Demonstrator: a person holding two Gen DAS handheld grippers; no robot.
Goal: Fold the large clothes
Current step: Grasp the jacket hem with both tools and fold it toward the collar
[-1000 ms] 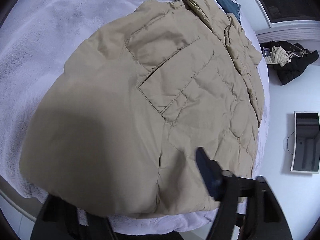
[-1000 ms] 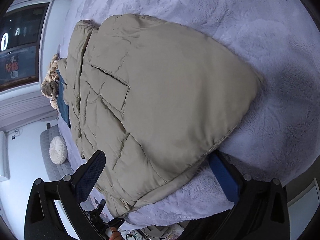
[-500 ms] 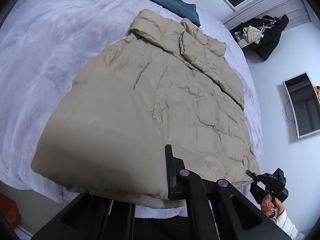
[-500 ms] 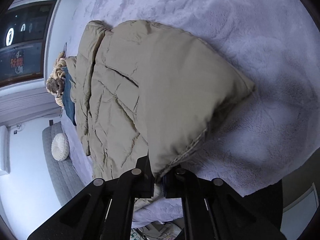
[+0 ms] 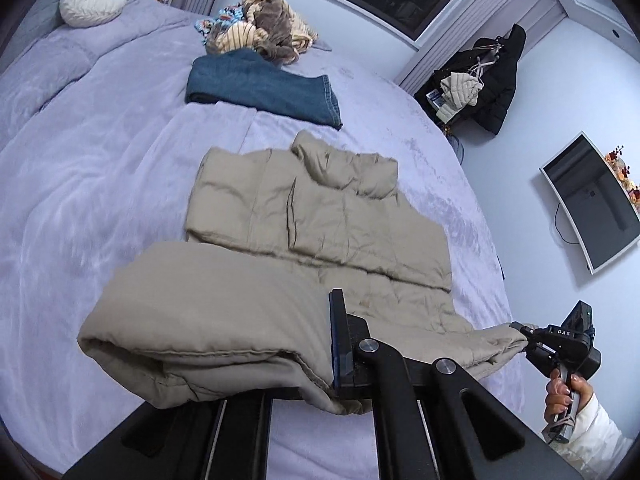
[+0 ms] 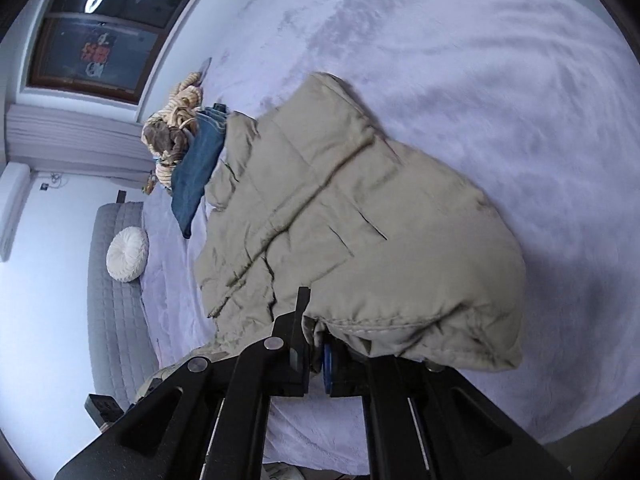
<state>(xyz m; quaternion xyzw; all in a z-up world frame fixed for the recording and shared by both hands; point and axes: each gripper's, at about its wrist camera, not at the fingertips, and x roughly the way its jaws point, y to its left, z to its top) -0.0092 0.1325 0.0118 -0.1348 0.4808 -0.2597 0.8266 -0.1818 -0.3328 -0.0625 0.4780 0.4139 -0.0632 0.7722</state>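
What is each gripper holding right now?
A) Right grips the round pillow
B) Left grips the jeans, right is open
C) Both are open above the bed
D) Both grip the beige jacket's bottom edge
D: the left gripper and the right gripper are each shut on the lifted hem of the beige jacket.

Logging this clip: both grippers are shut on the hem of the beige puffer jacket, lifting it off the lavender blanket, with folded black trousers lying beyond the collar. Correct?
Not quite. Beyond the collar lie folded blue jeans, not black trousers; the left wrist view shows it. The left gripper and right gripper are shut on the beige puffer jacket, above the lavender blanket.
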